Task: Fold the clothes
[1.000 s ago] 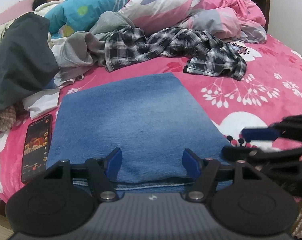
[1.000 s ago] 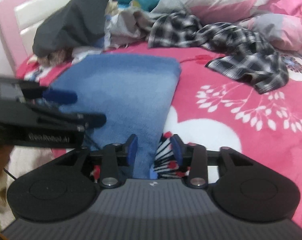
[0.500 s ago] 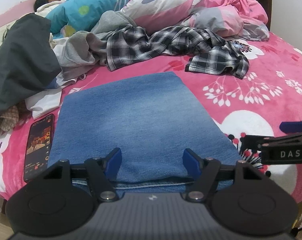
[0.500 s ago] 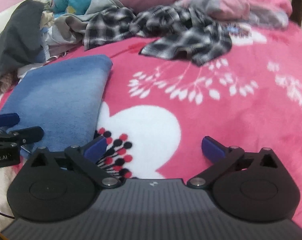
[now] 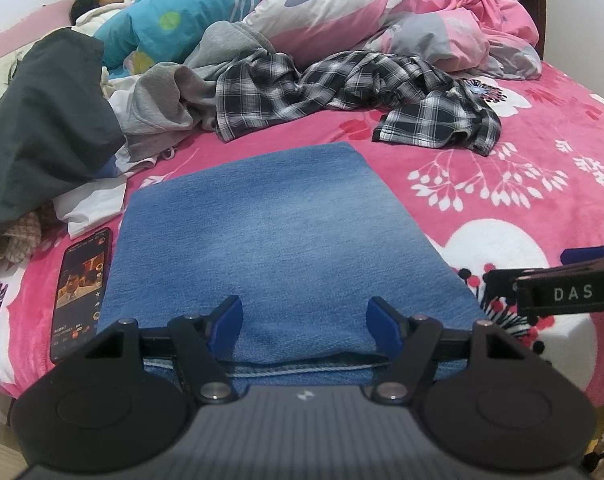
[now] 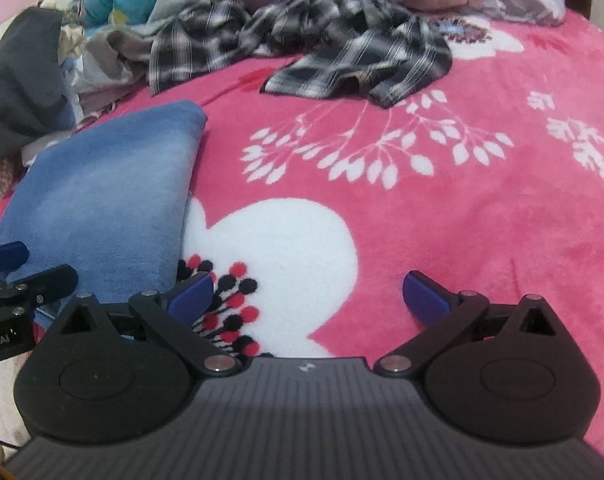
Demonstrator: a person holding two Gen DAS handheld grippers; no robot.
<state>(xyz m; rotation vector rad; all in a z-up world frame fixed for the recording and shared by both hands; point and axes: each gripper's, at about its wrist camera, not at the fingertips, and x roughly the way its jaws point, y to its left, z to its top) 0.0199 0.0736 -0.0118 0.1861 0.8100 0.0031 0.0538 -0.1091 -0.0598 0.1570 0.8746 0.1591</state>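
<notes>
Folded blue denim garment (image 5: 277, 240) lies flat on the pink floral blanket (image 5: 522, 168); taken as landmark. Left gripper (image 5: 304, 322) spread over the denim's near edge, pads apart, not pinching the cloth. Left view only: a phone (image 5: 81, 292) just left of the denim, screen lit. Right gripper (image 6: 308, 294) sits right of the denim over bare blanket, jaws just opened wide, nothing between them. Both views: plaid shirt (image 6: 302, 52) crumpled beyond the denim.
</notes>
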